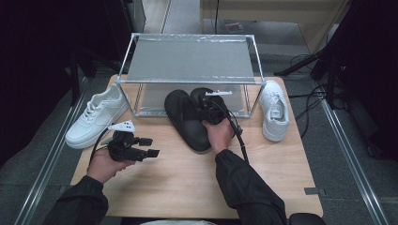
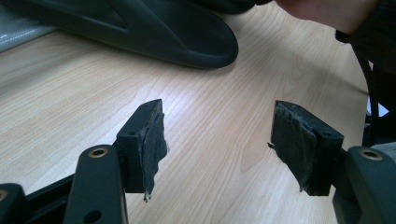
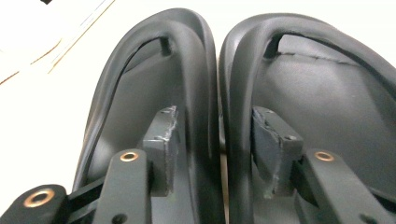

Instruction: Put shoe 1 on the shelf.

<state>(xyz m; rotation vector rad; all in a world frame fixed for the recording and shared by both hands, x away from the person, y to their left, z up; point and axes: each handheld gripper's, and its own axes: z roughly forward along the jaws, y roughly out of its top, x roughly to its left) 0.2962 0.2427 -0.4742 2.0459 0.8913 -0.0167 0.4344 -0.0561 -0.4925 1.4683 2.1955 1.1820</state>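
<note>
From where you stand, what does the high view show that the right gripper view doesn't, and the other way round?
High view: the wooden table, a metal shelf rack with white sneakers on either side of it, and the left gripper held over bare wood.
Right gripper view: close up, the right gripper has its fingers one inside each of the black slippers, with their adjoining rims between them.
Both: those black slippers, side by side.
</note>
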